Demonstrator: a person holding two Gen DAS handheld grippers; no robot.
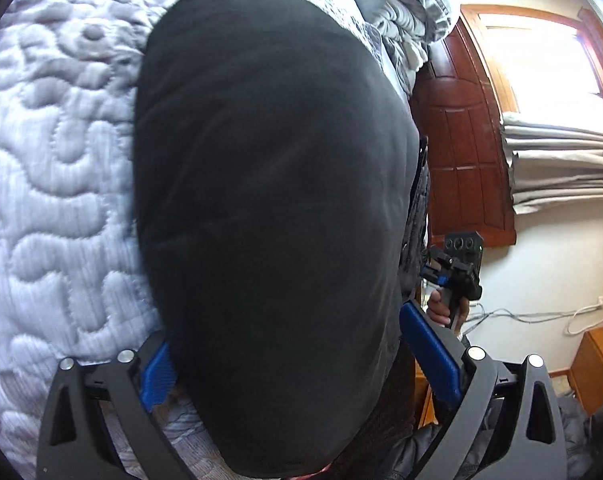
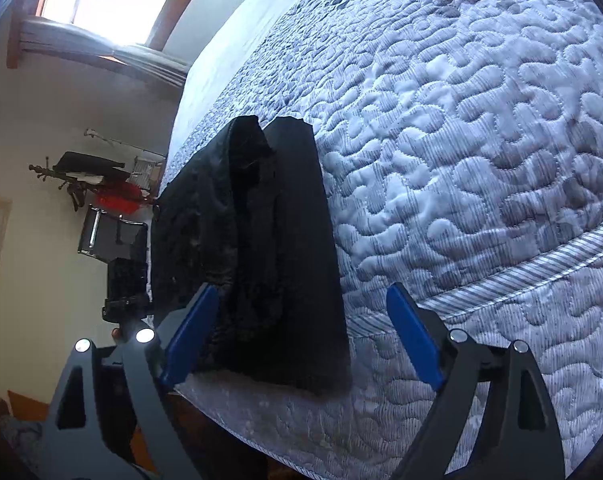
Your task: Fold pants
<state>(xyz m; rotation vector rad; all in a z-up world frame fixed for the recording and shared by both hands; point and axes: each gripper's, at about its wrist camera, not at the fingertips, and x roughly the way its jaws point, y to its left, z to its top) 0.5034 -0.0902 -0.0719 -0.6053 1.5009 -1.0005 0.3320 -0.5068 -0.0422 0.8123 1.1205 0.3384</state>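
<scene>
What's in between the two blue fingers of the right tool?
In the right wrist view, the near end of the black pants lies between them, untouched, with bare mattress beside it.

Black pants [image 2: 261, 248] folded on quilted mattress [image 2: 461, 160] — right tool [image 2: 301, 344] open above.

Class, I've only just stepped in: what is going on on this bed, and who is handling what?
A person with a handheld gripper in each hand is folding black pants on a quilted mattress. The pants lie in a long, narrow fold near the mattress edge. The right gripper stands open over the near end, pads not pressing the cloth. The left gripper is spread wide with dark fabric bulging between its pads; whether it grips is unclear.
</scene>
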